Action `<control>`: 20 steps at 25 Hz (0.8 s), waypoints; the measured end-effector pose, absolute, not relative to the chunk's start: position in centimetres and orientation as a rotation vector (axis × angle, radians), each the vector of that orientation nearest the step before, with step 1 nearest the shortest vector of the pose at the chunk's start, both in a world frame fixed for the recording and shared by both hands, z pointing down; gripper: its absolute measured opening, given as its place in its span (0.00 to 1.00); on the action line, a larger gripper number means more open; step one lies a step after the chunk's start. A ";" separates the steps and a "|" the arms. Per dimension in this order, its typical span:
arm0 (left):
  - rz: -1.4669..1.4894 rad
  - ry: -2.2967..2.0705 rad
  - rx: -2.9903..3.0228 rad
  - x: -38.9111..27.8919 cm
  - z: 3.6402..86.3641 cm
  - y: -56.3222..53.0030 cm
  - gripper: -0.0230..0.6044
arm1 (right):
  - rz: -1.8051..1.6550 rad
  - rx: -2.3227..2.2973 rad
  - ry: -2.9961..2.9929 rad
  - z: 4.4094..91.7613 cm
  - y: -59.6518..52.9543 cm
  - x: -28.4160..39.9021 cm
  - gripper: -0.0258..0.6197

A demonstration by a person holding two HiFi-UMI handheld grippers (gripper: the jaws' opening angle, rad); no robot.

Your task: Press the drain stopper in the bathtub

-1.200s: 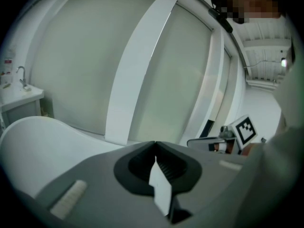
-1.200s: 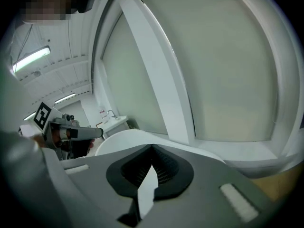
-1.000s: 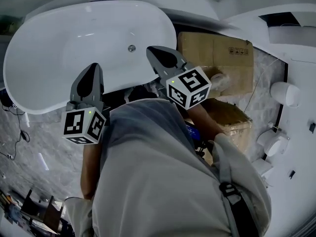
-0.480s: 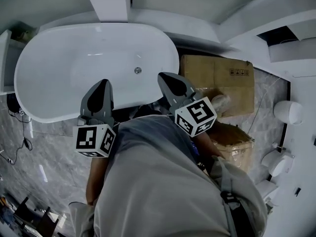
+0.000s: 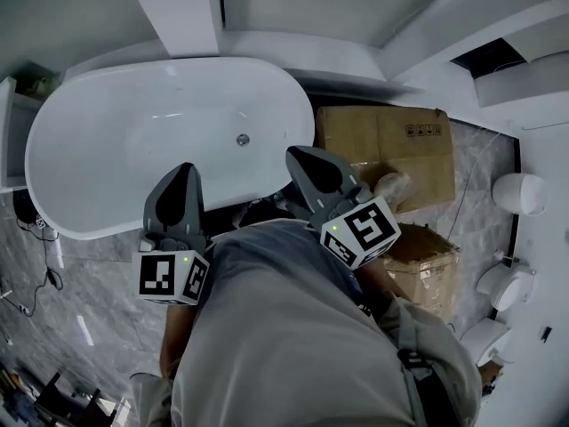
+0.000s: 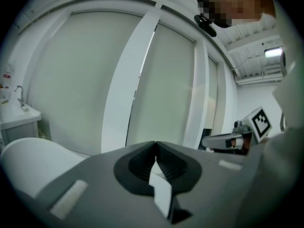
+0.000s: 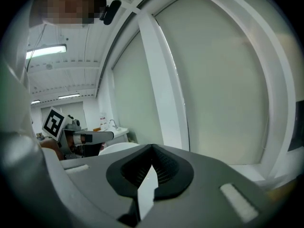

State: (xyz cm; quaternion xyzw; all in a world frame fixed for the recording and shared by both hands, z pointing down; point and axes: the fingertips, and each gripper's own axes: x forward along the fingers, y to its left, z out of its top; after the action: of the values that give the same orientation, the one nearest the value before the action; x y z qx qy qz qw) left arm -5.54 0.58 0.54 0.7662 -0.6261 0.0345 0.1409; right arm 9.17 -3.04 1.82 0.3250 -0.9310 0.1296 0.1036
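From the head view we count one white bathtub point(image 5: 107, 149) and one drain stopper point(image 5: 242, 139) on its floor. The stopper is ahead of both pairs of fingers, between their tips and well apart from them. The left gripper point(image 5: 182, 171) and right gripper point(image 5: 299, 157) are both held up over the tub's near rim, which crosses under them in this view. Just to the right of the right fingers we see two cardboard boxes, one large point(image 5: 391, 145) and one smaller point(image 5: 420, 254). The person's grey-shirted torso point(image 5: 284, 336) fills the space behind both grippers.

In the left gripper view we find the left fingers point(image 6: 99, 182) pressed together with nothing between them. To their left are the tub's rounded end and a basin with a tap point(image 6: 18, 109), and ahead is a white pillar point(image 6: 135, 75).

In the right gripper view the right fingers point(image 7: 213, 175) are likewise closed and empty. The other gripper is to their left.
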 end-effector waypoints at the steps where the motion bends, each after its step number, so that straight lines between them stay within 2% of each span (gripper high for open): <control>1: 0.100 -1.806 2.217 -5.5 0.5 0.5 0.04 | 0.383 0.953 -2.755 1.6 -3.2 9.2 0.03; 20: 0.070 -1.760 2.178 -5.3 2.0 0.4 0.04 | 0.331 0.874 -2.712 2.8 -3.5 9.3 0.03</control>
State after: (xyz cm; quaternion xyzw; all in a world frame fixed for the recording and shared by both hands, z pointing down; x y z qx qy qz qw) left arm -5.26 0.42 2.02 0.7663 -0.6193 0.0247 0.1693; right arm 9.30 -3.54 2.83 0.3017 -0.9367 0.1143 0.1360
